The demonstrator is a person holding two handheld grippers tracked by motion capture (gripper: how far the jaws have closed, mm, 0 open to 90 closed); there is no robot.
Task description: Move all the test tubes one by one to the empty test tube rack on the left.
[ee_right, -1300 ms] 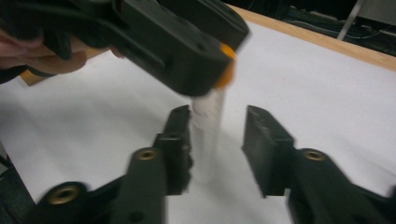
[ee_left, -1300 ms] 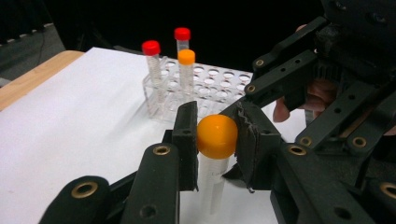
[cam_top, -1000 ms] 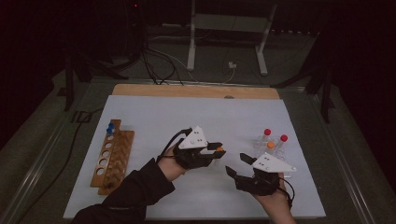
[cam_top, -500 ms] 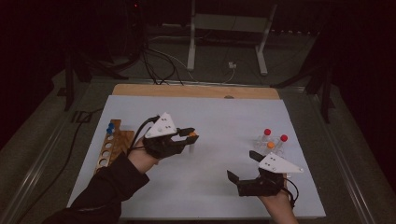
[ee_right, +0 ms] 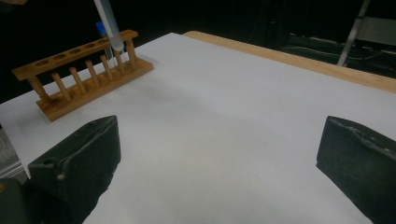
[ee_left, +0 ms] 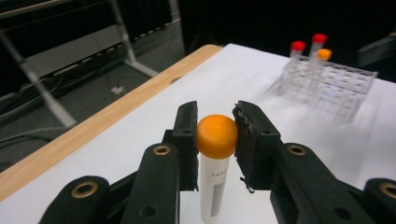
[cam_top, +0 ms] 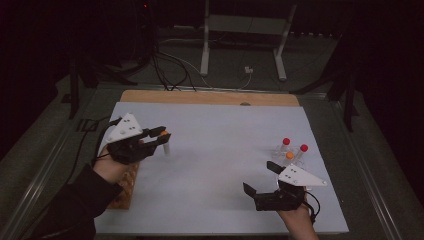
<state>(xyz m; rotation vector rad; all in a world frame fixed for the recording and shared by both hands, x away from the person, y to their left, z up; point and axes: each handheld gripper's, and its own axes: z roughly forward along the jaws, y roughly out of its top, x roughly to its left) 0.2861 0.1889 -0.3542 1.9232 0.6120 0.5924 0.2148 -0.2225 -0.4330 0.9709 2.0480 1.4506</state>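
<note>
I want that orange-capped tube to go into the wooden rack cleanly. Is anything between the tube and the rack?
Nothing visible: the left claw holds the orange-capped tube upright near the wooden rack, with only bare white tabletop around.

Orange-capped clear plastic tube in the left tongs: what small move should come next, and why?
Probably carry the orange-capped clear plastic tube on over the wooden tube rack and lower it into a free hole: the left tongs grip it upright, and the right tongs are open with nothing between them.

Dark room, metal stand [cam_top: 243,37] behind white table [cam_top: 215,175].
</note>
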